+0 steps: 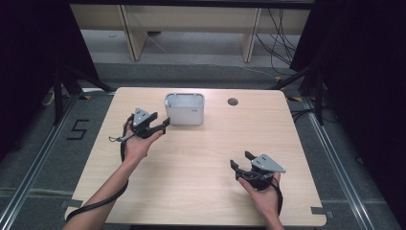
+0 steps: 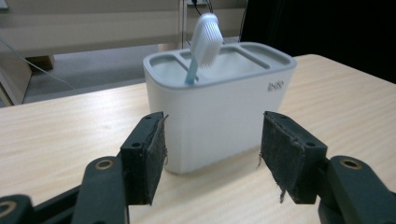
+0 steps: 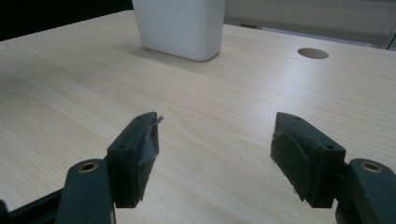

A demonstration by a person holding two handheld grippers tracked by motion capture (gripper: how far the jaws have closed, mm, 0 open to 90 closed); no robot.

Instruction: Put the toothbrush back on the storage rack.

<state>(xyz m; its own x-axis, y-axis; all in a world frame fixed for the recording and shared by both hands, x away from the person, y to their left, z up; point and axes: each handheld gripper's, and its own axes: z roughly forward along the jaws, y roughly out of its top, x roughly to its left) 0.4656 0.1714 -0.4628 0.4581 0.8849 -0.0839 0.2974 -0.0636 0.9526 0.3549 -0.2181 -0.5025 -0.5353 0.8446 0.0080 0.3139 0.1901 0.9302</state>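
A white holder [image 1: 185, 109] stands on the far middle of the wooden table [image 1: 191, 158], with a toothbrush [image 2: 201, 45] upright in one of its top slots, blue stem down and bristle head up. The left gripper [image 1: 159, 125] sits just beside the holder's left side, its jaws spread wide and empty. The right gripper [image 1: 241, 162] hovers near the table's front right, well apart from the holder, jaws also wide with nothing between them. A round hole [image 1: 232, 101] lies right of the holder.

White holder [image 2: 219, 116] — pale-blue toothbrush [image 2: 203, 44] (white bristles), light woodgrain table [image 1: 191, 163].
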